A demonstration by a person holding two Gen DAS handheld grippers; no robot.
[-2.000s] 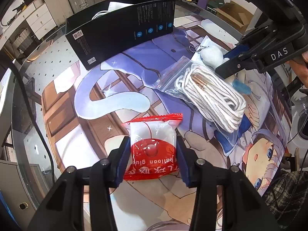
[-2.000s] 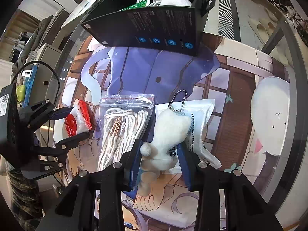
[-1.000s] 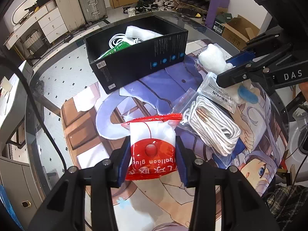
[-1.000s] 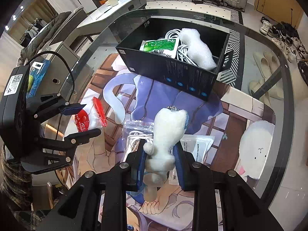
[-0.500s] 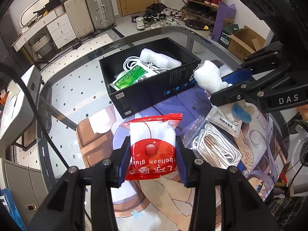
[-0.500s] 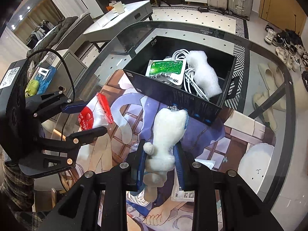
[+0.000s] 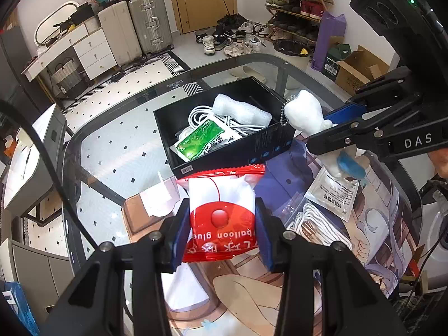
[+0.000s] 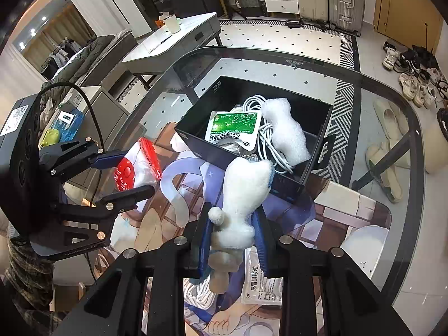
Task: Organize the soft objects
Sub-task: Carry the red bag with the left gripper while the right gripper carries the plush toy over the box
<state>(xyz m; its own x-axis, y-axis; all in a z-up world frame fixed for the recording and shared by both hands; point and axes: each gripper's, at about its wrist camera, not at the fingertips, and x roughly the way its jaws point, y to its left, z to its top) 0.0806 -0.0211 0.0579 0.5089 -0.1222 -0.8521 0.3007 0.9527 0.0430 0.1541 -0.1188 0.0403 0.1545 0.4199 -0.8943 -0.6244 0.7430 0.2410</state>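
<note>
My left gripper (image 7: 221, 221) is shut on a red and white balloon glue packet (image 7: 221, 196), held up above the printed mat. In the right wrist view that left gripper (image 8: 137, 172) hangs at the left with the packet (image 8: 131, 168) between its fingers. My right gripper (image 8: 232, 232) is shut on a white plush keychain (image 8: 243, 190), whose bead chain reaches the near wall of the black box (image 8: 201, 145). From the left wrist view the plush (image 7: 303, 112) and right gripper (image 7: 324, 128) hover at the right corner of the box (image 7: 252, 151).
The box holds a green sachet (image 7: 200, 140), a white cable and a foam piece (image 8: 285, 131). A bagged white rope (image 7: 316, 226) and a white sachet (image 7: 333, 193) lie on the mat. The glass table's rim (image 8: 414, 117) curves behind; a person's sleeve shows lower left.
Both grippers have risen with their loads and come nearer the box, whose inside now shows from above. The rope bag and sachet have stayed on the mat.
</note>
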